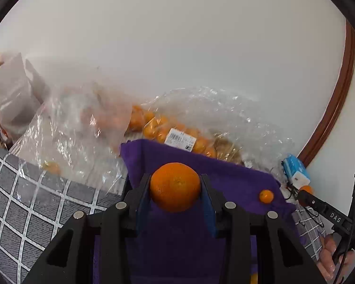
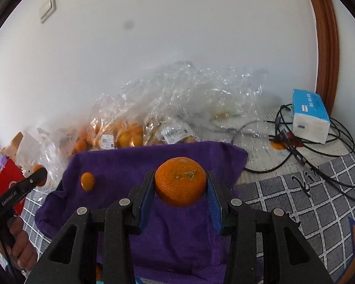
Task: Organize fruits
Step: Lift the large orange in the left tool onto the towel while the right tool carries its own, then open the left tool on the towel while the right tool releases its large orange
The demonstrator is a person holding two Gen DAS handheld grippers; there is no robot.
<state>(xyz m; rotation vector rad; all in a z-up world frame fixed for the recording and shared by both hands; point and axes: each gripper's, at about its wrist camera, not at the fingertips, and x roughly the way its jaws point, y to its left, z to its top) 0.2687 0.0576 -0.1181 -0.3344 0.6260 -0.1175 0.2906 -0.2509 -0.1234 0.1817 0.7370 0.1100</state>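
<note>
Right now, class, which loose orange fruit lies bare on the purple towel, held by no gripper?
The small orange fruit on the purple towel. The two big oranges are each clamped in a gripper; the rest stay bagged.

An orange [image 1: 175, 187], round with dimpled skin, hangs above the purple cloth [image 1: 224, 172], pinched at its sides. A second orange [image 2: 180, 181], showing brownish scuffs on top, likewise sits raised over the purple cloth. One much smaller orange fruit [image 2: 87, 181] lies loose on the cloth, near its left part in the right wrist view. Behind the cloth's far edge, clear plastic bags [image 2: 130, 132] hold many small orange fruits, perhaps kumquats, though the plastic blurs them.
</note>
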